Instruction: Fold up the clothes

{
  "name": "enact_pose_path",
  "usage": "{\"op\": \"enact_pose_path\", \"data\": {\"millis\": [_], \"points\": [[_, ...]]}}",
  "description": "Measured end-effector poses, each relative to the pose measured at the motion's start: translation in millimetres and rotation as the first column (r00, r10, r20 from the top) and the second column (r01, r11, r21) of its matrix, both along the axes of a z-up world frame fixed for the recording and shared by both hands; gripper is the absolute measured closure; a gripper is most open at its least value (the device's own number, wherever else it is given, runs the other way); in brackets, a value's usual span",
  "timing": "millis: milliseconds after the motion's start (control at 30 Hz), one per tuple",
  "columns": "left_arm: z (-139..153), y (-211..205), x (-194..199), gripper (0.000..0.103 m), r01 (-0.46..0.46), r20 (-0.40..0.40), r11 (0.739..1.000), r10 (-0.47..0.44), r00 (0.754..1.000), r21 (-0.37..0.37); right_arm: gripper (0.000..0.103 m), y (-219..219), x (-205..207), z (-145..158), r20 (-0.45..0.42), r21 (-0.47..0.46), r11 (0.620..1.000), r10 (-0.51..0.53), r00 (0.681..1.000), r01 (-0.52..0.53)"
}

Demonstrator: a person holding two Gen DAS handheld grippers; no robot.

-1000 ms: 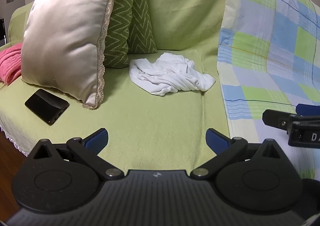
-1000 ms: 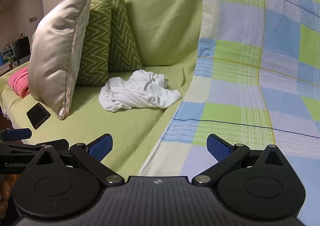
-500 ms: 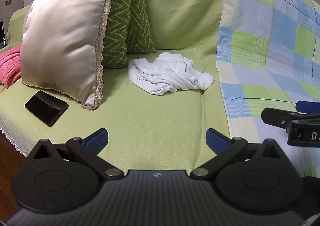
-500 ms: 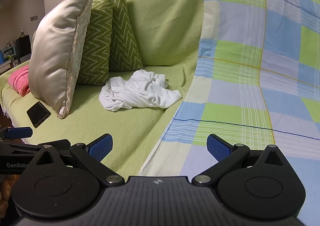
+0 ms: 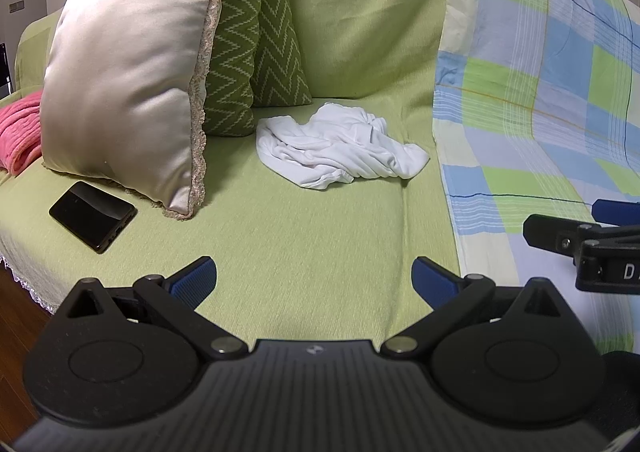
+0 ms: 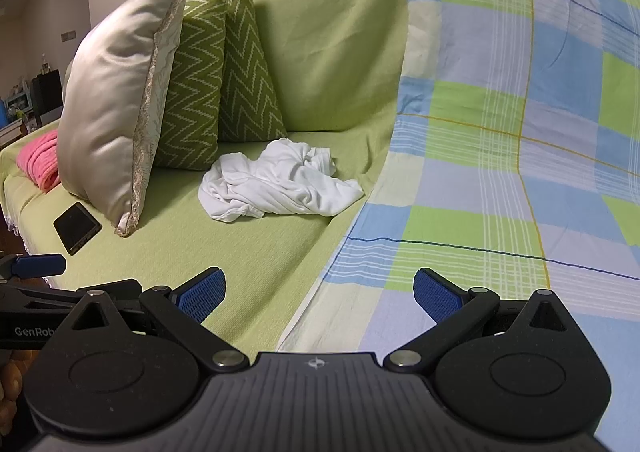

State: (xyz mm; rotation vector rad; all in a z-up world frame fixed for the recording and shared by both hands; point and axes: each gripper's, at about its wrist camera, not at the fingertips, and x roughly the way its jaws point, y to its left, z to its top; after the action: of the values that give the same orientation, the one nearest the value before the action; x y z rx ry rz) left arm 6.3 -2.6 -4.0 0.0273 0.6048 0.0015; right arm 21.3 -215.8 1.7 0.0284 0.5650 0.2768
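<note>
Low in each frame, the left gripper [image 5: 314, 278] and right gripper [image 6: 319, 289] gape wide with nothing between the jaws, and have edged slightly closer to the sofa [image 5: 304, 244] over the last second, so folding has not begun. The crumpled white garment [image 5: 338, 146] lies mid-frame, untouched. Only the right view shows room furniture at far left; the phone [image 5: 93, 215] shows in both.

Both tongs, left [image 5: 314, 278] and right [image 6: 318, 290], are matte black with ribbed housings, round hubs, silver pivot screws, blue textured pads [image 6: 202, 294] and white lettering.
</note>
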Motion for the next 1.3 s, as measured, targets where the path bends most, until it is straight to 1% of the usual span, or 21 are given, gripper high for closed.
{"op": "enact_pose_path", "data": {"millis": [933, 1033, 1067, 1167, 1233, 1267, 1300], "points": [[0.1, -3.1, -1.3, 0.001, -0.001, 0.004, 1.000, 0.001, 1.000, 0.009, 0.000, 2.3, -1.0, -1.2, -0.003, -0.013, 1.000, 0.010, 1.000, -0.010], [1.5, -2.0, -1.5, 0.001, 0.000, 0.007, 1.000, 0.000, 1.000, -0.001, 0.000, 2.2, -1.1, -1.4, -0.004, -0.018, 1.000, 0.022, 1.000, -0.022], [2.4, -0.3, -0.4, 0.001, 0.004, 0.004, 1.000, -0.004, 1.000, -0.015, 0.000, 2.0, -0.5, -1.6, -0.009, -0.016, 1.000, 0.026, 1.000, -0.026], [6.9, 4.8, 5.7, 0.001, 0.033, 0.011, 0.999, -0.032, 0.999, -0.042, 0.000, -3.2, 6.5, -2.5, -0.047, 0.010, 0.999, 0.033, 0.998, -0.033], [11.2, 6.5, 13.5, 0.001, 0.064, 0.032, 0.998, -0.064, 0.997, -0.004, 0.000, -7.6, 14.8, -0.5, -0.056, 0.035, 0.998, 0.056, 0.997, -0.054], [14.3, 7.8, 20.6, 0.001, 0.086, 0.046, 0.996, -0.088, 0.995, 0.034, 0.000, -8.7, 19.0, 1.7, -0.034, 0.030, 0.997, 0.067, 0.997, -0.066], [16.9, 9.3, 28.8, 0.001, 0.109, 0.055, 0.992, -0.113, 0.992, 0.068, 0.000, -8.1, 24.1, 4.5, -0.003, 0.000, 0.997, 0.081, 0.997, -0.081]]}}
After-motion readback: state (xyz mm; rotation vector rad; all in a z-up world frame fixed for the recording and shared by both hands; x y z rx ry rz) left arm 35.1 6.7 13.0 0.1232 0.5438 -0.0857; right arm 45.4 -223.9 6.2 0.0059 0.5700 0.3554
